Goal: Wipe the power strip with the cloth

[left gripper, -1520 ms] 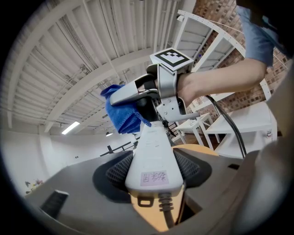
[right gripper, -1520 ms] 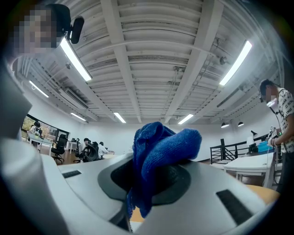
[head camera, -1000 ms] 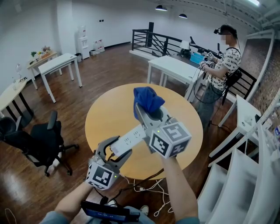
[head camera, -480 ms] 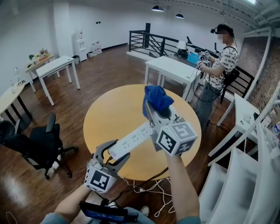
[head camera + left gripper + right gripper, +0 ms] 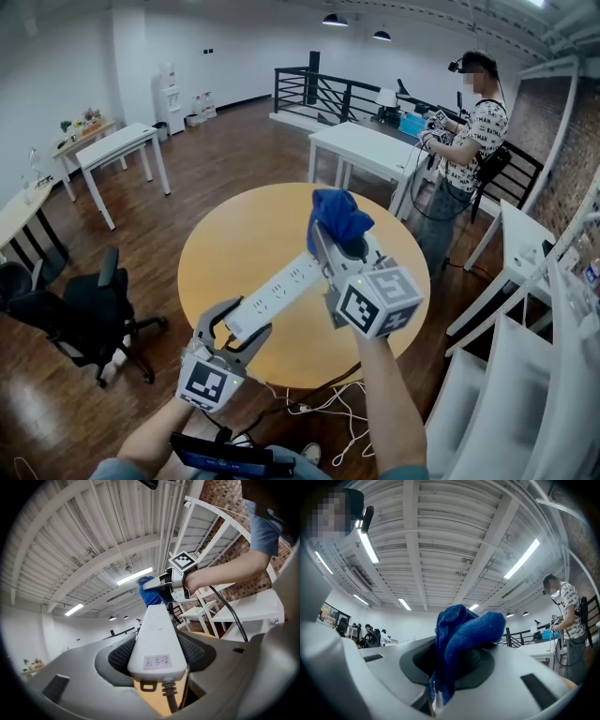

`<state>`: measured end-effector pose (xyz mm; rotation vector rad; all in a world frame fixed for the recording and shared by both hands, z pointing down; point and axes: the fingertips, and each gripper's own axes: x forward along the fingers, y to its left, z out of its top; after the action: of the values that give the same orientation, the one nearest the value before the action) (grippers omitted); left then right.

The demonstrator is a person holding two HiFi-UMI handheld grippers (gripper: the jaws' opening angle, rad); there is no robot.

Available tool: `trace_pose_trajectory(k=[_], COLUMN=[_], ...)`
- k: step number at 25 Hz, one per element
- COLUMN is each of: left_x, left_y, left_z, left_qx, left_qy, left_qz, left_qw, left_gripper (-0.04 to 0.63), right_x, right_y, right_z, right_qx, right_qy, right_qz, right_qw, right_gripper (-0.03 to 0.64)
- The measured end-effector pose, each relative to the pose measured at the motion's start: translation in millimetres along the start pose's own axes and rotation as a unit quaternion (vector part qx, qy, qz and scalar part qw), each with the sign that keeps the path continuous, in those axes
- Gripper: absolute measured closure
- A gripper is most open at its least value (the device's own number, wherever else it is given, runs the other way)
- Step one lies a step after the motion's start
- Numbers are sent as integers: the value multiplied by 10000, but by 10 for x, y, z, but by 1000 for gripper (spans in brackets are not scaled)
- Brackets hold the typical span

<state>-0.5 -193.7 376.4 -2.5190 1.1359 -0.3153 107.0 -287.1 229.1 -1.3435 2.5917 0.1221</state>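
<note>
Both grippers are clamped: the left gripper point(image 5: 232, 326) on the cord end of the white power strip point(image 5: 278, 293), the right gripper point(image 5: 339, 246) on the blue cloth point(image 5: 337, 216). The cloth has shifted a little rightward, toward the strip's far end, above the round wooden table point(image 5: 230, 246).

Left gripper point(image 5: 240, 321): grey moulded shell, curved fingers point(image 5: 208, 323), dark ribbed pads point(image 5: 119, 656). Right gripper point(image 5: 337, 239): same grey build. Each carries white cube point(image 5: 377, 300), black square markers. Sleeves point(image 5: 112, 466) blue-grey, short.
</note>
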Motion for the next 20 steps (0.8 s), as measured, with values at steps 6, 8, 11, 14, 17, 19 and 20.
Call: trace_pose_trajectory(k=[6,8,11,14,17,19,20], left_x=[-4,-1,-4,-19,-17,-16,-19], left_y=[139,162,201,241,262,261,259], left_z=[-36,-36,-45,-73,-88,-85,-82], left_qx=[-284,-389,-474,-579,-604,-578,-576], left_qy=[-27,4,-4,2,17,13,9], left_qz=[166,214,265,313,338,330,326], left_qw=[9995,9990,9985,9978,9976,9978,9978], left_gripper=[316,317,318,316,318,318,318], right_x=[-70,-100,-139,-183,-208,-216,-218], right_y=[12,19,32,39,41,55,68], right_z=[-55,-87,-121,-143,-167,-186,-196], right_qx=[111,147,230,289,350,370,373], right_qy=[-46,-50,-70,-101,-133,-139,-135], right_qz=[-42,-46,-47,-74,-91,-82,-75], right_qw=[9999,9999,9997,9995,9993,9992,9992], right_gripper=[550,549,549,550,549,549,549])
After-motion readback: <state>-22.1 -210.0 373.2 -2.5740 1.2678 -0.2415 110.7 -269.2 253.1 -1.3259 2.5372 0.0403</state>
